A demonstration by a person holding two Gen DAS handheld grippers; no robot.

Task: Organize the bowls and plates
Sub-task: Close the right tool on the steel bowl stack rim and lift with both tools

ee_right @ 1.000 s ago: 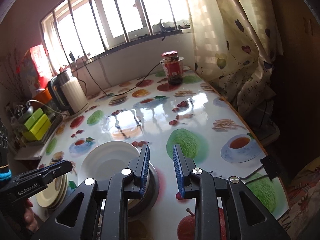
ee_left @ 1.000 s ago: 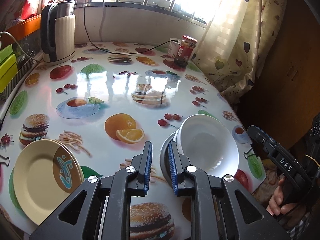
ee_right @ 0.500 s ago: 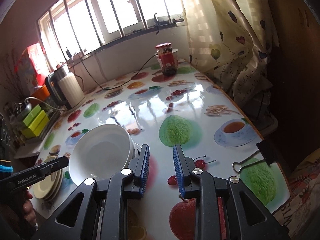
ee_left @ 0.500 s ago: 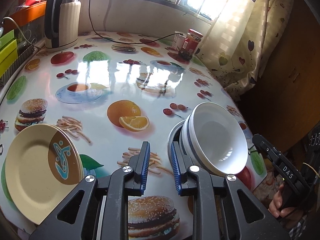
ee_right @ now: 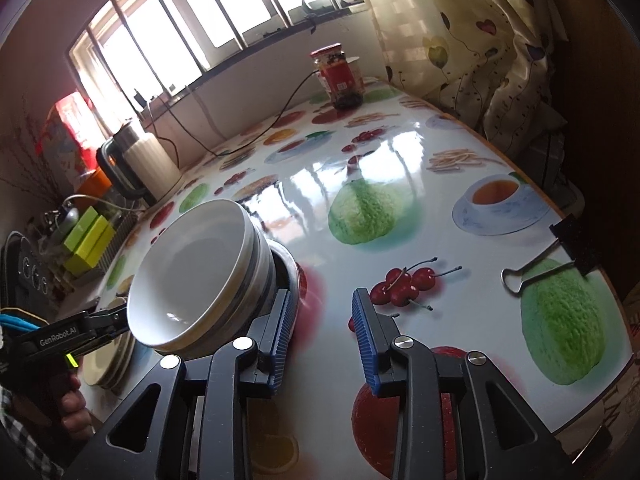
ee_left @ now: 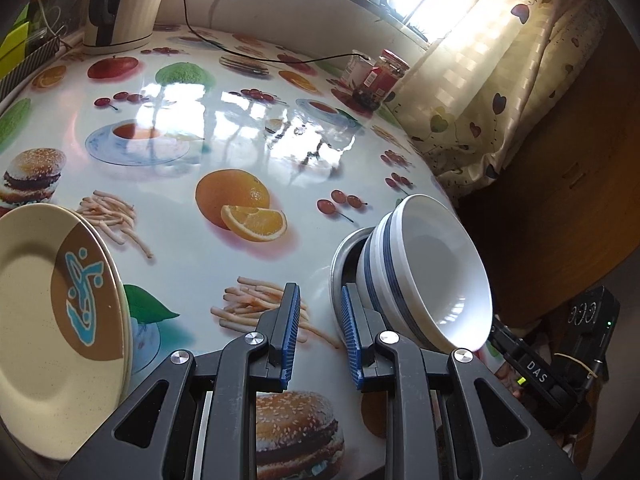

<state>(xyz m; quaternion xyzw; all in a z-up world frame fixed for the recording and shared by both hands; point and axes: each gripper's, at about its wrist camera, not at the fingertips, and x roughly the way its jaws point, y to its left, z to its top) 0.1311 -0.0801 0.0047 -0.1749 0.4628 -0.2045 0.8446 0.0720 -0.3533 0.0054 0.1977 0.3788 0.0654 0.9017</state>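
Note:
A stack of white bowls with blue stripes [ee_left: 432,272] sits in a metal dish [ee_left: 340,264] near the table's front edge. It also shows in the right wrist view [ee_right: 192,272]. My left gripper [ee_left: 318,336] is open and empty, its right finger beside the dish. My right gripper [ee_right: 324,336] is open and empty, its left finger [ee_right: 282,332] against the dish [ee_right: 290,272]. A cream plate with a brown and blue pattern [ee_left: 52,320] lies on a stack at the left, seen also in the right wrist view [ee_right: 110,356].
The glossy fruit-print tablecloth [ee_left: 240,128] covers the table. A kettle [ee_left: 120,4] and its cord stand at the back left, a red jar [ee_right: 340,76] at the back. A binder clip [ee_right: 552,256] grips the right table edge. A curtain [ee_left: 500,80] hangs on the right.
Both grippers have moved closer and lower around the bowl stack, and both have opened wider. The bowls look more tilted in the views.

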